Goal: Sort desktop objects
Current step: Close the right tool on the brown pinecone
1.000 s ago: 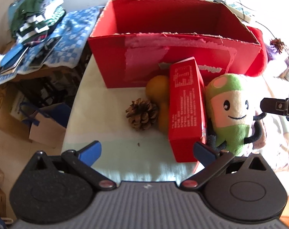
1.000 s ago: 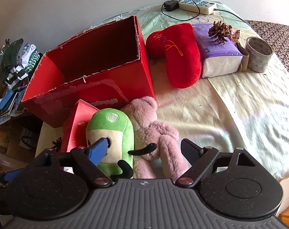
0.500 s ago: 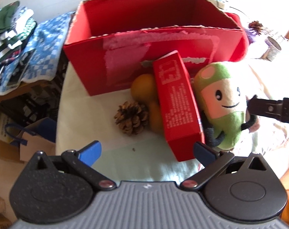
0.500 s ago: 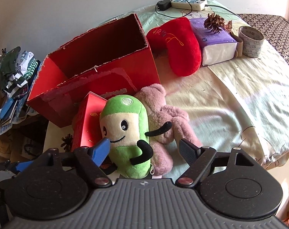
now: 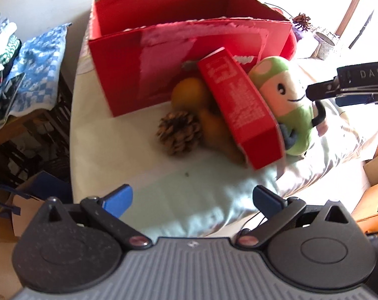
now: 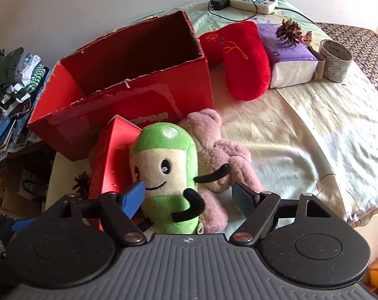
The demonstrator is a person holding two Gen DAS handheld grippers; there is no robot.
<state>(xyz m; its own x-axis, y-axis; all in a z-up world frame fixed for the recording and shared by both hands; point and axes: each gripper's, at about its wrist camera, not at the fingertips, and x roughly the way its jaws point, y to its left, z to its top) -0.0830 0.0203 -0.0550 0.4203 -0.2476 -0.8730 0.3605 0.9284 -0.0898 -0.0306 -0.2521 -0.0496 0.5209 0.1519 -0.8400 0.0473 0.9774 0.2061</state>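
A big open red cardboard box (image 5: 184,57) (image 6: 129,85) stands at the table's back. In front of it lie a small red carton (image 5: 239,110) (image 6: 111,155), two oranges (image 5: 189,95), a pine cone (image 5: 179,132), a green plush toy (image 5: 286,100) (image 6: 166,172) and a pink plush bear (image 6: 219,150). My left gripper (image 5: 192,198) is open and empty, well short of the pine cone. My right gripper (image 6: 189,196) is open, its fingers on either side of the green plush's lower body; it shows at the right edge of the left wrist view (image 5: 349,85).
A red cushion (image 6: 241,57), a purple tissue pack (image 6: 289,57) with a pine cone (image 6: 290,31) on it, a tape roll (image 6: 335,60) and a power strip (image 6: 254,1) lie at the back right. Folded clothes (image 6: 16,75) and boxes sit off the table's left edge.
My right gripper has moved forward so its fingers now flank the green plush. My left gripper has swung leftward and a little back; the objects have not moved.
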